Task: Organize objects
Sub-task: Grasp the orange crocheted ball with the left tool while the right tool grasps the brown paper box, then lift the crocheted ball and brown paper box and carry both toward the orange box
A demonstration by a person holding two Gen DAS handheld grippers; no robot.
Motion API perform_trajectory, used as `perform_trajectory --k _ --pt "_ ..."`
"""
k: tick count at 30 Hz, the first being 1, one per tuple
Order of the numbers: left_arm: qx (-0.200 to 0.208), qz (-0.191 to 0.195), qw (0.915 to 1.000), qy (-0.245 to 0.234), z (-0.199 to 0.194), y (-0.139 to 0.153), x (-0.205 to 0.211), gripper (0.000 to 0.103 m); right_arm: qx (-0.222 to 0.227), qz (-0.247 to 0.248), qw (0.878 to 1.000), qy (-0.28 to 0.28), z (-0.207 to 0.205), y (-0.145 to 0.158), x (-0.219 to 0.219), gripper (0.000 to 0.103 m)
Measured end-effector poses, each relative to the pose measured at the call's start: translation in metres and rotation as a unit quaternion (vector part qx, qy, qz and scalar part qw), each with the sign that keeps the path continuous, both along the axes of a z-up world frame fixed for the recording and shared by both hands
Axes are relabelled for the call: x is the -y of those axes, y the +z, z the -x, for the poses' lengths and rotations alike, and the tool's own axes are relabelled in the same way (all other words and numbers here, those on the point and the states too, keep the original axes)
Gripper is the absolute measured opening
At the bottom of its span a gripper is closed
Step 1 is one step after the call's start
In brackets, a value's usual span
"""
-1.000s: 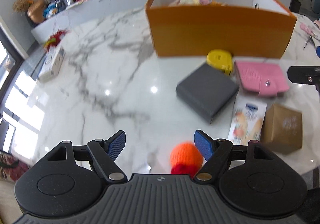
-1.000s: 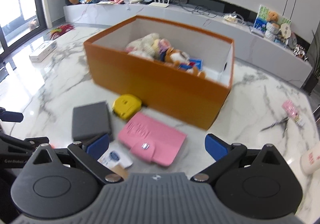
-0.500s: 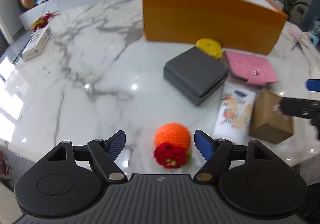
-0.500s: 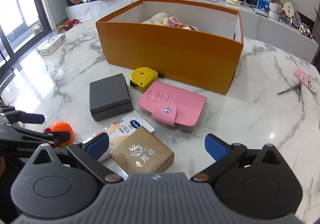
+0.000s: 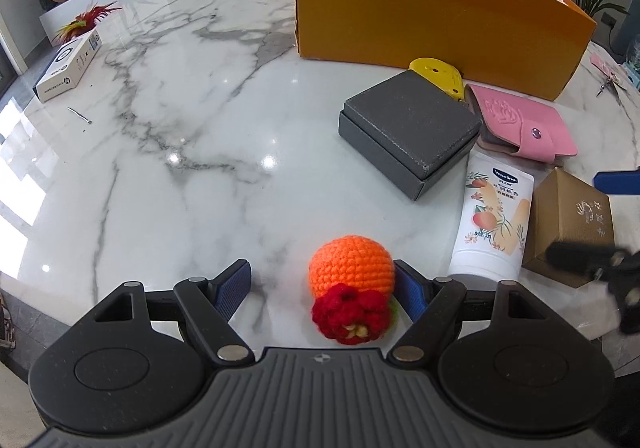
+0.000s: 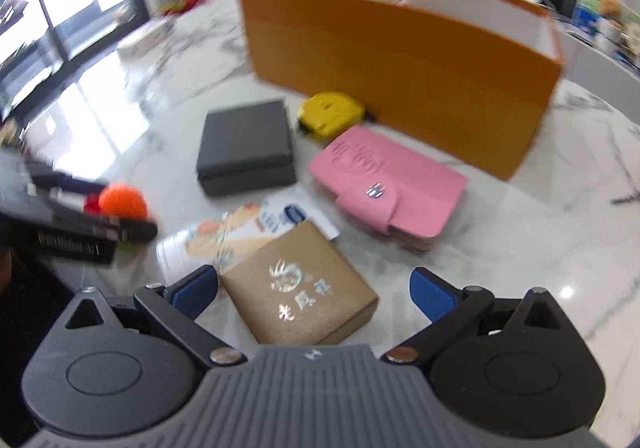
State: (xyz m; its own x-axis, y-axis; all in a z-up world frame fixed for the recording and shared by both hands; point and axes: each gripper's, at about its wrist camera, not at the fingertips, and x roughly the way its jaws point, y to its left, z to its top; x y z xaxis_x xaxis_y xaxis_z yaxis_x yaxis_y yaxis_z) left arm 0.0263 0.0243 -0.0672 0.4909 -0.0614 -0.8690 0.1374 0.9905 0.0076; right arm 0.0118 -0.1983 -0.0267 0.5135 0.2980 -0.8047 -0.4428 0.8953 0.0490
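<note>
- Right now the left tongs [image 5: 322, 280] stand wide apart near the bottom of the left view; the knitted orange ball [image 5: 351, 263] with its red flower sits between them, close against the right blue pad; nothing squeezes it yet
- Best to slide the tongs a bit to the right so the ball sits in the middle; then close softly, for yarn squashes
- The right tongs [image 6: 314, 290] are wide apart too, low in the right view; the brown box [image 6: 298, 284] lies between them, nearer the left pad, not gripped
- Grab the box by its flat sides so it does not twist
- The orange bin [image 5: 432, 14] waits at the upper right of the worktop [image 5: 180, 152]; lift high to clear its wall
</note>
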Motion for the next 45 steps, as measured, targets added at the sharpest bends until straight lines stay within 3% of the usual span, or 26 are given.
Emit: perform_trajectory --k 3,6,9,13,21,30,39,42,45 --pt "0.000 -0.001 1.0000 0.000 -0.001 0.000 0.000 0.090 0.001 0.038 0.998 0.044 0.004 -0.009 -0.006 0.102" --pt "0.000 -0.002 1.0000 0.000 -0.001 -0.001 0.000 0.090 0.032 0.061 0.996 0.055 0.004 -0.010 -0.009 0.101" --pt "0.003 -0.004 1.0000 0.000 0.000 -0.001 0.000 0.091 0.036 0.040 0.998 0.043 -0.003 -0.010 -0.006 0.090" --pt "0.003 -0.001 1.0000 0.003 -0.001 -0.001 0.000 0.093 0.003 -0.010 1.000 0.019 -0.010 -0.011 0.000 0.073" --pt "0.012 -0.002 0.9999 0.011 0.001 -0.001 0.001 0.096 -0.025 -0.034 0.997 -0.070 -0.002 -0.008 0.014 0.070" --pt "0.015 0.000 0.9997 0.020 0.005 -0.002 0.001 0.096 -0.021 -0.025 0.997 -0.073 -0.002 -0.009 0.014 0.070" --pt "0.023 0.003 0.9997 0.012 0.007 0.002 0.004 0.068 -0.018 -0.020 0.997 -0.075 -0.001 -0.009 0.014 0.069" --pt "0.028 0.003 0.9996 0.008 0.007 0.003 0.004 0.047 -0.018 -0.020 0.997 -0.075 -0.001 -0.009 0.014 0.068" --pt "0.030 0.001 0.9995 0.008 0.007 0.004 0.004 0.047 -0.018 -0.020 0.997 -0.076 -0.001 -0.009 0.014 0.069"
